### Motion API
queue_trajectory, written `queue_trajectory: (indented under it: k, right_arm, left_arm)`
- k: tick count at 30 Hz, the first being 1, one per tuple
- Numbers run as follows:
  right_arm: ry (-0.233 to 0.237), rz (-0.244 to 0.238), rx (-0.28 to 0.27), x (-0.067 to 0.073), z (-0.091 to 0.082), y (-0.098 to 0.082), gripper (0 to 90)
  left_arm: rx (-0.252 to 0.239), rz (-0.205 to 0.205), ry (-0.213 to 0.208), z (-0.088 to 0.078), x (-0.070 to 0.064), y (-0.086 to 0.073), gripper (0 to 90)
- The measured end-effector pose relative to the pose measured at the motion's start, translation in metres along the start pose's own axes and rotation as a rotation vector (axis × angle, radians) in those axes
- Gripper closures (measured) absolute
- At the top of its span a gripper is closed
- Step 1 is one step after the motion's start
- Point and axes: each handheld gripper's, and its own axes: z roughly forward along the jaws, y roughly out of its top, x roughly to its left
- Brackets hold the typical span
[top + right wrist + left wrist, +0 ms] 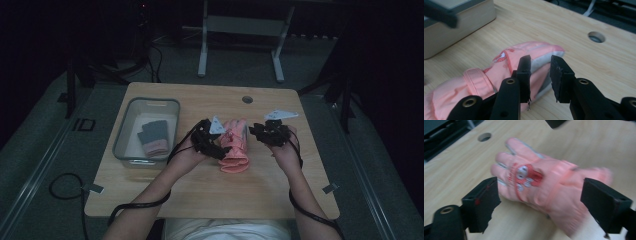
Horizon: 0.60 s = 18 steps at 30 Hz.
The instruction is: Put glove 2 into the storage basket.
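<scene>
Straddling the pink glove [544, 187], wide-open left gripper [541, 202]; right gripper [540, 77] narrowly parted, empty.

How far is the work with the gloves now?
One dark glove already lies in the grey bin. The pink glove is on the table, between the open left gripper and right gripper, ungripped. It likely goes into the bin next.

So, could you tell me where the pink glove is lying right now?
In the high view the pink glove lies flat on the wooden table between the left gripper and the right gripper, just right of the grey bin.
</scene>
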Motion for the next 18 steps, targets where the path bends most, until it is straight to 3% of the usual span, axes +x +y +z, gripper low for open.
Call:
queue_trajectory:
  k: [2, 4, 7, 13, 18]
  right_arm:
    - [0.023, 0.01, 0.005, 0.002, 0.005, 0.001, 70.0]
    - [0.042, 0.023, 0.003, 0.006, 0.01, 0.002, 67.7]
    - [0.047, 0.023, 0.011, 0.012, 0.019, 0.006, 62.3]
    - [0.032, 0.05, 0.054, 0.018, 0.039, 0.004, 52.5]
    - [0.027, 0.099, 0.122, 0.01, 0.049, -0.016, 47.1]
  left_arm:
    - [0.009, -0.02, 0.037, 0.008, 0.005, 0.002, 22.9]
    - [0.009, -0.049, 0.036, 0.014, 0.01, 0.002, 30.8]
    - [0.023, -0.08, 0.05, 0.019, 0.015, 0.002, 35.4]
    - [0.06, -0.174, 0.046, 0.025, 0.027, -0.006, 31.5]
    - [0.084, -0.228, 0.01, 0.036, 0.031, -0.014, 28.0]
